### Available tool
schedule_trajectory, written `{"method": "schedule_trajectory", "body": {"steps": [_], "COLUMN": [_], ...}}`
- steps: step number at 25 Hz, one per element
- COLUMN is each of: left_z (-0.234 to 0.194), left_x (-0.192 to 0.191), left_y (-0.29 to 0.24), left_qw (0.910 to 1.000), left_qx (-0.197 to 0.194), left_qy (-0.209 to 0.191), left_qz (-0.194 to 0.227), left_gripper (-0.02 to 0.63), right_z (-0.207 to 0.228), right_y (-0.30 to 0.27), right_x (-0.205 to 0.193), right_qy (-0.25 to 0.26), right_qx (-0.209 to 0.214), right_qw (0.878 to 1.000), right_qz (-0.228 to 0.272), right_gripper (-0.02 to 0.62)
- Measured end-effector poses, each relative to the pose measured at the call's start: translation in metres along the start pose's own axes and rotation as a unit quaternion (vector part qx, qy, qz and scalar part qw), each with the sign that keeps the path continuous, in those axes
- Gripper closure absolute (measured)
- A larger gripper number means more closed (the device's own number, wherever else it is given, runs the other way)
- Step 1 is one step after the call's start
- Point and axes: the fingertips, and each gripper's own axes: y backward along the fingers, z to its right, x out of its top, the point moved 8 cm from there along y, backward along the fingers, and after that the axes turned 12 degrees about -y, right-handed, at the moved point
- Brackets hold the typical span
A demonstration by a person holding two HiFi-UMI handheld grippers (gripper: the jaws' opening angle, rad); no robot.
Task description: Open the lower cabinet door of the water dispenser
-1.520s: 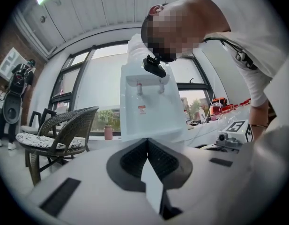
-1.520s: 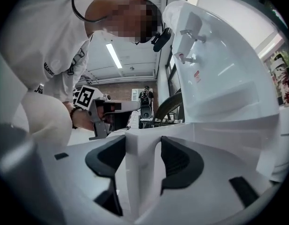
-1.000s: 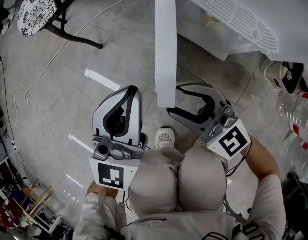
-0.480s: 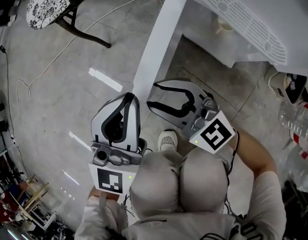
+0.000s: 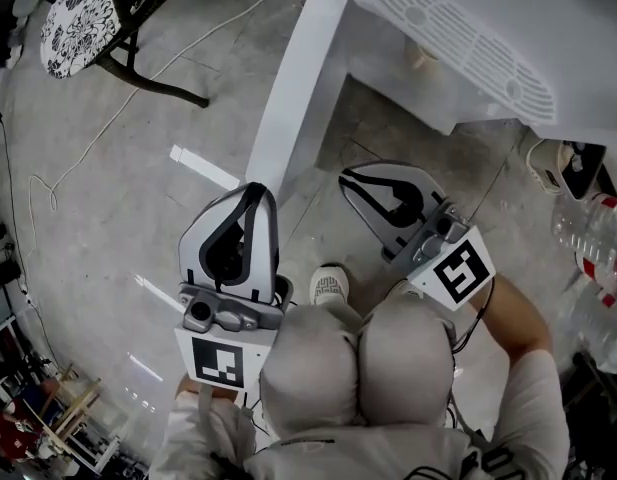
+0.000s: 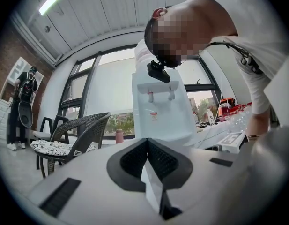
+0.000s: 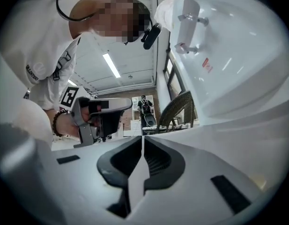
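Note:
The white water dispenser [image 5: 468,38] stands at the top right of the head view. Its lower cabinet door [image 5: 293,98] is swung out to the left, and the space behind it lies open. My right gripper [image 5: 350,178] hovers just right of the door's free edge, apart from it; its jaws are closing with nothing between them, and in the right gripper view [image 7: 142,139] the pads meet. My left gripper [image 5: 250,190] is shut and empty, below the door's end. In the left gripper view [image 6: 146,142] the dispenser [image 6: 158,107] stands ahead.
A chair with a patterned cushion [image 5: 78,13] stands at the top left, and a cable [image 5: 108,118] trails over the floor. Plastic bottles [image 5: 593,238] and someone's shoe [image 5: 578,163] are at the right. My own shoe [image 5: 330,286] is below the grippers.
The door has swung further out to the left. My right gripper, open at the door's edge before, has come off it, moved right and closed. The left gripper has barely moved.

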Motion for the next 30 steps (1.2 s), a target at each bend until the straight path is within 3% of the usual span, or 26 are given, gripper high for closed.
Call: {"method": "schedule_trajectory", "body": {"steps": [6,12,19,25,30], "left_z": [0.000,-0.016,-0.061,-0.110,-0.150], "left_x": [0.026,0.105,0.241,0.397,0.511], "left_y": [-0.007,-0.012,-0.015,-0.028,-0.038], "left_qw": [1.0000,0.9996,0.9980,0.9976,0.9975], "left_qx": [-0.001,0.005,0.015,0.020,0.022], "left_qy": [0.009,0.021,0.043,0.049,0.054], "left_qz": [-0.003,-0.016,-0.043,-0.045,-0.041], "left_gripper": [0.601,0.601,0.601,0.601,0.601], "right_z": [0.000,-0.039,-0.108,-0.174,-0.214], "right_y": [0.058,0.116,0.135,0.134,0.151], "right_x": [0.046,0.140,0.294,0.473,0.605], "right_qy": [-0.003,-0.021,-0.030,-0.010,0.021], "right_qx": [-0.087,-0.162,-0.224,-0.271,-0.327], "right_qw": [0.996,0.986,0.974,0.962,0.944], "right_qz": [0.026,0.014,-0.001,0.025,0.045], "right_gripper": [0.569,0.569,0.569,0.569,0.569]}}
